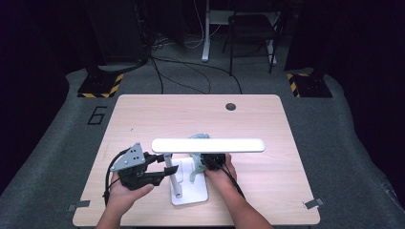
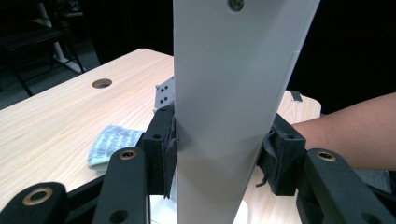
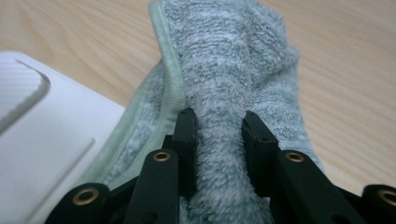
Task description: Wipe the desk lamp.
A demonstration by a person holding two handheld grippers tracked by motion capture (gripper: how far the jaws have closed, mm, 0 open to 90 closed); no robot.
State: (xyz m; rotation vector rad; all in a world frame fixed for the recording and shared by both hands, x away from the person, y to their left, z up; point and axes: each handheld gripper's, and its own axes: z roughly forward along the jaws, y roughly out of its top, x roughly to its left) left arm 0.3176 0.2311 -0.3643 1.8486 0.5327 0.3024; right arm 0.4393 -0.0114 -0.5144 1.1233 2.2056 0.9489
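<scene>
A white desk lamp stands near the table's front edge, its long light bar (image 1: 207, 145) lying level above a flat white base (image 1: 191, 193). My left gripper (image 1: 166, 165) is shut on the lamp's upright arm (image 2: 233, 116), with both pads pressed against its sides. My right gripper (image 1: 206, 163) sits under the bar to the right of the arm, shut on a pale green towel (image 3: 233, 74). A bunched fold of the towel runs between the jaws, which squeeze it. The towel lies partly over the base's edge (image 3: 42, 135) and reaches back onto the table (image 1: 199, 137).
The wooden table (image 1: 258, 119) has a round cable hole (image 1: 230, 106) at the back. A chair (image 1: 250, 28) and loose cables (image 1: 191, 71) stand on the floor beyond it. The person's right forearm (image 2: 345, 140) reaches in beside the lamp.
</scene>
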